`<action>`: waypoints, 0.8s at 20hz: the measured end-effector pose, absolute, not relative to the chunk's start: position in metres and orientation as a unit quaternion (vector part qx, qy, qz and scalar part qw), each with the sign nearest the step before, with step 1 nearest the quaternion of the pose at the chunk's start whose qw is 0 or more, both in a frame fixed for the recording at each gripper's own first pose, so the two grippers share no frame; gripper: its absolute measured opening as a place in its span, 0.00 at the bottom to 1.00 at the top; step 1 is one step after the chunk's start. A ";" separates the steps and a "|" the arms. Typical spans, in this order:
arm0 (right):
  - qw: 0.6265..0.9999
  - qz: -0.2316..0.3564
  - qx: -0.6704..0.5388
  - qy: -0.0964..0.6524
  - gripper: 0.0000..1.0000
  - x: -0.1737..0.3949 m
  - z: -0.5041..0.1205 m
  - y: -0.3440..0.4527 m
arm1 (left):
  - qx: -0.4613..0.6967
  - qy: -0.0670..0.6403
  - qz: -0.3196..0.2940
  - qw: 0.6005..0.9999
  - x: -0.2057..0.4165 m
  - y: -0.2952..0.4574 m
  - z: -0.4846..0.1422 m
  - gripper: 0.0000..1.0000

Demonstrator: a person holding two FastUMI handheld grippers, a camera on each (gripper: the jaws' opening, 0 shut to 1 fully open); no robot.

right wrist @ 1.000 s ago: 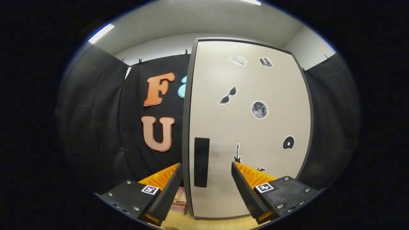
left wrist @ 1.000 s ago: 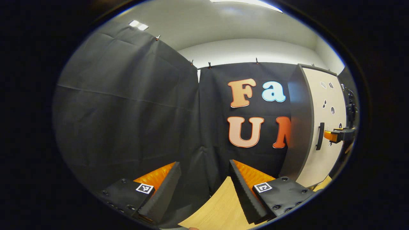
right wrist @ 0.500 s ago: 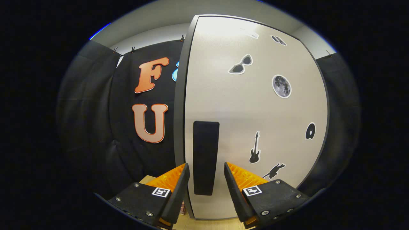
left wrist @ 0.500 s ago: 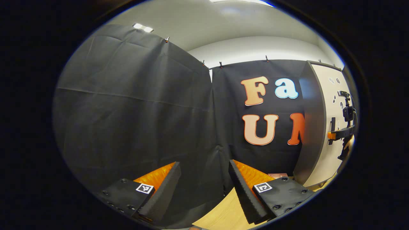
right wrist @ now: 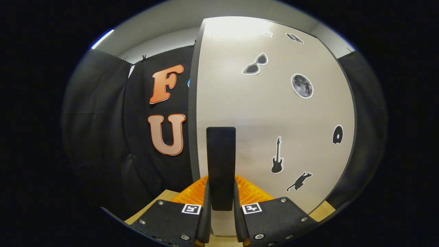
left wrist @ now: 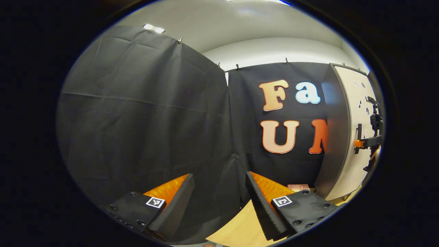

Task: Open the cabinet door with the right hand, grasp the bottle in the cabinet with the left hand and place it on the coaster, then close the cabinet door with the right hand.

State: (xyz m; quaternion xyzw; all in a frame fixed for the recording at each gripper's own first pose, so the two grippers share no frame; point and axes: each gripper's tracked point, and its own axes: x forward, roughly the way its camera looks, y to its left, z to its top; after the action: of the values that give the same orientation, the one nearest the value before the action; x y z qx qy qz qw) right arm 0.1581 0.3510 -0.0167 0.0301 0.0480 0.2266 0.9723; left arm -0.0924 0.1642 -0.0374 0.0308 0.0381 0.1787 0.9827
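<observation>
The right gripper (right wrist: 220,202) has now clenched on the cabinet door (right wrist: 271,113) handle (right wrist: 221,164); the left gripper (left wrist: 219,199) stays released, empty.

A: What do the gripper bodies look like?

B: The left gripper (left wrist: 217,202) has two black blocky finger mounts, each carrying a small square black-and-white marker and round screw heads near the marker. The inner faces are ridged.

A: And the other?

B: The right gripper (right wrist: 221,212) has the same build: black housings, a square marker on each, silver screws dotted around the markers. In the left gripper view it (left wrist: 358,143) appears small, with a black stalk-like mount above it.
</observation>
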 end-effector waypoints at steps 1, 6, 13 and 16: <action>0.971 0.233 0.031 0.047 0.28 0.153 -0.017 0.350 | 0.031 0.037 0.177 0.983 -0.086 0.161 -0.037 0.98; 0.965 0.254 0.052 0.035 0.23 0.112 -0.013 0.325 | 0.022 0.032 0.170 0.985 -0.082 0.156 -0.035 0.96; 0.958 0.276 0.057 0.048 0.23 0.043 -0.015 0.253 | 0.025 0.034 0.155 0.987 -0.092 0.153 -0.034 0.96; 0.958 0.278 0.050 0.054 0.23 0.027 -0.015 0.233 | 0.024 0.037 0.139 0.989 -0.082 0.136 -0.039 0.98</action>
State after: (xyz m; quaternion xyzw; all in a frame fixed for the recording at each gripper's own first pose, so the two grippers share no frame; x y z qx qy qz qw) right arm 0.0274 0.2331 -0.0151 0.0501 0.0542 0.2778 0.9578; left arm -0.0819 0.1365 -0.0386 0.0236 0.0374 0.1395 0.9892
